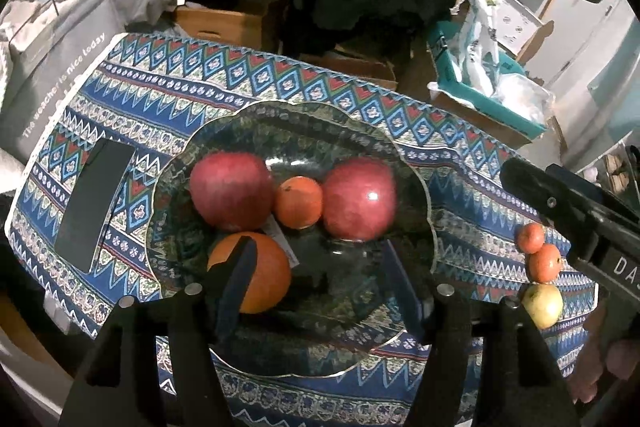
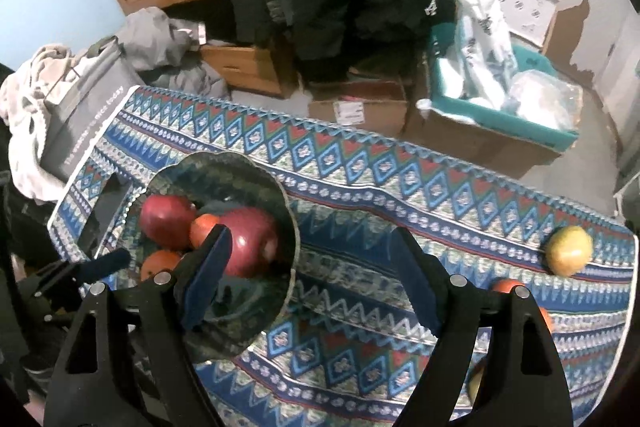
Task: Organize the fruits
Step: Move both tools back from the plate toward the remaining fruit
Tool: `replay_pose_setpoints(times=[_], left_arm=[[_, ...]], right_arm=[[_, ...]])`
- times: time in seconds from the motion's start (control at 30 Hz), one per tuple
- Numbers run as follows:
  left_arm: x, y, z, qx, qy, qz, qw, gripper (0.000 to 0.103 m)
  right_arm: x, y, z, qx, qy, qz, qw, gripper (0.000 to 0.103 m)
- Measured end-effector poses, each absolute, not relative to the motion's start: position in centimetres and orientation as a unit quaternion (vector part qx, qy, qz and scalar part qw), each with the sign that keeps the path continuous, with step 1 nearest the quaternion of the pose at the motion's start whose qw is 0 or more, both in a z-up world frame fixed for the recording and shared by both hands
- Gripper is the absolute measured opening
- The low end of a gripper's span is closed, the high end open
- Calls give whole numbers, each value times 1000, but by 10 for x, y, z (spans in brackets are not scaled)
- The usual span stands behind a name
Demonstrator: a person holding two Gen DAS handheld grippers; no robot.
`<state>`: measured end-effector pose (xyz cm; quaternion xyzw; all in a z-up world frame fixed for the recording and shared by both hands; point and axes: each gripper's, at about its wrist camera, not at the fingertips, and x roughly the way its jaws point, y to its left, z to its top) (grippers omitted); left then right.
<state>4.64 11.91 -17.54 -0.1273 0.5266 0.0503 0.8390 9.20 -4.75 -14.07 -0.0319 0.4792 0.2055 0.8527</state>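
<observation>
A: What's in the bowl (image 1: 416, 195)?
B: Centre frame: two glossy red apples (image 1: 231, 190), a small tangerine (image 1: 298, 202) between them, a big orange (image 1: 264, 273) lower left.
A: Outside it?
B: Right edge, on the patterned cloth (image 1: 224, 75): two small tangerines (image 1: 531, 237) touching, a yellow-green apple (image 1: 543, 305) below.
A: The claws?
B: Left gripper (image 1: 320, 283) wide over the bowl; right gripper (image 2: 312, 277) wide, empty.
</observation>
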Motion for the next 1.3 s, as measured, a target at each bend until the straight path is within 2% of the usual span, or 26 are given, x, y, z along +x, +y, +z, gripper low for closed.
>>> replay_pose_setpoints(times=[0.13,0.63,0.73,1.3], left_arm=[[44,110,-168,-119,521,43,844,71],[41,57,-147,-75,509,-3,858,71],[41,44,-146,-65,509,-12,858,74],[44,-43,-158,16,526,-72,847,74]], right_arm=[[85,-60,-133,-37,472,195,859,84],[58,-129,-114,-39,456,135,879,85],[54,-147,-115,-35,458,122,880,86],[30,-230,-160,-11,510,59,858,86]])
